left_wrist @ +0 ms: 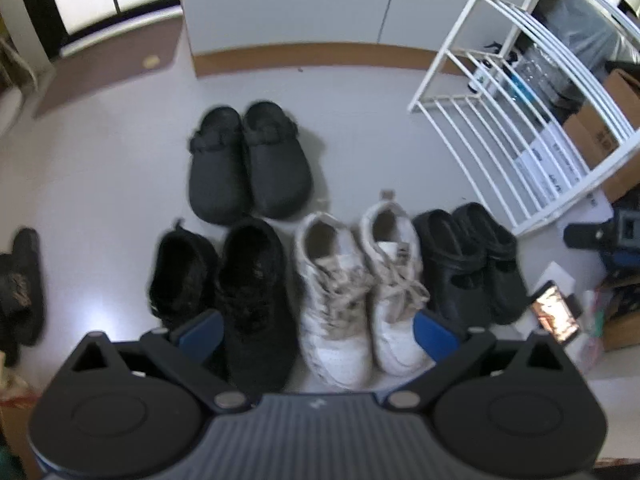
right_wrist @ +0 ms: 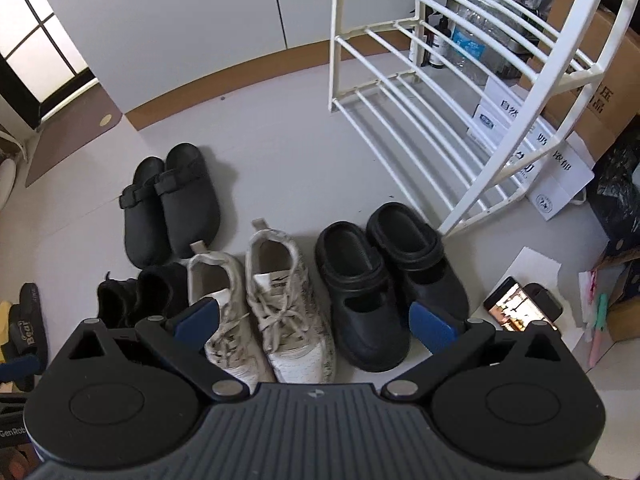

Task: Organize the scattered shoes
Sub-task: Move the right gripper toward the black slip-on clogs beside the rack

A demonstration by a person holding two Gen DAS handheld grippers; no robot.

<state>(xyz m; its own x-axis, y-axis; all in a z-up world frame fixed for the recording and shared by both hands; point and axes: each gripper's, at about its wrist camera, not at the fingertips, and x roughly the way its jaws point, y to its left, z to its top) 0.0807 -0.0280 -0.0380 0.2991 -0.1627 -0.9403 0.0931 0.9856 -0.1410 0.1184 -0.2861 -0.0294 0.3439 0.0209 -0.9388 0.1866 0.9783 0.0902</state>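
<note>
Both grippers, left [left_wrist: 316, 334] and right [right_wrist: 316, 322], are held with fingers spread wide, nothing between them. Just beyond, white sneakers [right_wrist: 264, 304], grubby and laced, are lined on the floor between fuzzy black shoes [left_wrist: 224, 292] and black clogs [right_wrist: 384, 280]. "Bear" is read on a slipper [right_wrist: 24, 328], only in the right view. Farther off stand black mules [left_wrist: 248, 160] and a white rack [right_wrist: 460, 100].

Eight shoes [left_wrist: 340, 300], one rack [left_wrist: 520, 92]
</note>
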